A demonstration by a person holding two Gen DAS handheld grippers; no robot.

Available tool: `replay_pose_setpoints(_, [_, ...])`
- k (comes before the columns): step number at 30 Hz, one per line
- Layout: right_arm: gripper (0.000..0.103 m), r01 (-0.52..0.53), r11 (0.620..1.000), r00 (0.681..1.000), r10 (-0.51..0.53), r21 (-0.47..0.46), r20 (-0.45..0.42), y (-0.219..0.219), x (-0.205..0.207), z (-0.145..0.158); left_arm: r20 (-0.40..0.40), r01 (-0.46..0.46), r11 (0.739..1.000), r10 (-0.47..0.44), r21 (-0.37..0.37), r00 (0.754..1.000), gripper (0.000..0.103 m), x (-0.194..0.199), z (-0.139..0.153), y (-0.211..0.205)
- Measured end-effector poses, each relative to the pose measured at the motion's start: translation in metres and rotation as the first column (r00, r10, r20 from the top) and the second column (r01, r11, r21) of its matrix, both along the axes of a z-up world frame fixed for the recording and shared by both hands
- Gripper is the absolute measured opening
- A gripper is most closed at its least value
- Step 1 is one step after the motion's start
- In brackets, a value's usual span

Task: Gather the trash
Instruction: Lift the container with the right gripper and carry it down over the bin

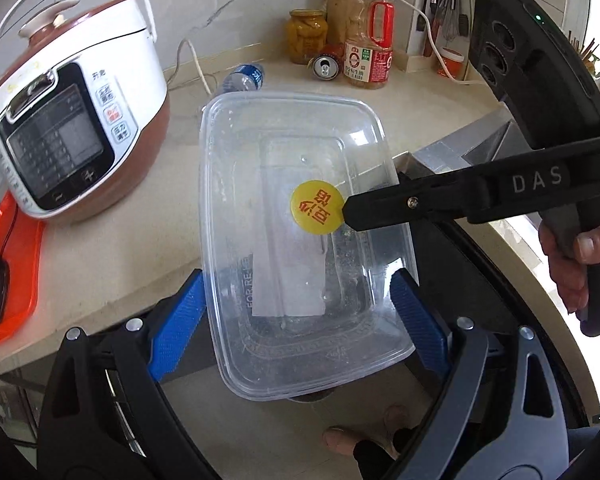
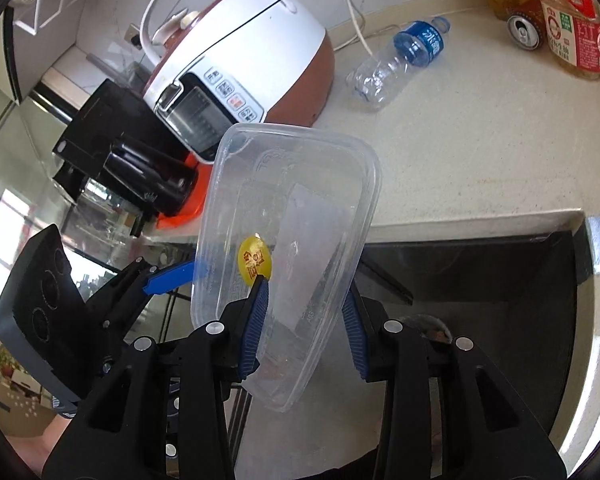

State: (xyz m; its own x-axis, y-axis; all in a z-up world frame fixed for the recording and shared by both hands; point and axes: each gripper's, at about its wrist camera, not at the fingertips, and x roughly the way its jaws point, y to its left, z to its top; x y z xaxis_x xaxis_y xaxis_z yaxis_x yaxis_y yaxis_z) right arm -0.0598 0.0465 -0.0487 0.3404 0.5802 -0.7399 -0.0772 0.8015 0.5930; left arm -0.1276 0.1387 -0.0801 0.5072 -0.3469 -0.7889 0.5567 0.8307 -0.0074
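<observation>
A clear plastic food container [image 1: 300, 152] with a round yellow sticker [image 1: 317, 207] hangs in the air off the counter's front edge. My left gripper [image 1: 298, 312] is shut on it, one blue pad against each long side. My right gripper [image 1: 352, 212] comes in from the right and clamps the container's side wall, its upper finger reaching to the sticker. In the right wrist view the container [image 2: 300, 184] stands tilted between the right gripper's [image 2: 304, 296] blue pads, and the left gripper [image 2: 172, 280] touches its left edge. An empty water bottle [image 2: 396, 64] and an opened can [image 2: 522, 32] lie on the counter.
A white and red rice cooker [image 1: 72, 120] stands on the beige counter [image 2: 480, 152] at the left, beside an orange tray [image 1: 16, 272]. A soy sauce bottle [image 1: 370, 40] and a jar [image 1: 306, 34] stand at the back wall. A dark sink [image 2: 480, 280] lies below right.
</observation>
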Motion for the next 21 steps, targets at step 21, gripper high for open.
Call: replay_pose_setpoints(21, [0.033, -0.183, 0.981, 0.963, 0.192, 0.065, -0.188, 0.036, -0.063, -0.105, -0.195, -0.136, 0.99, 0.141, 0.039, 0.97, 0.08, -0.084, -0.108, 0.027])
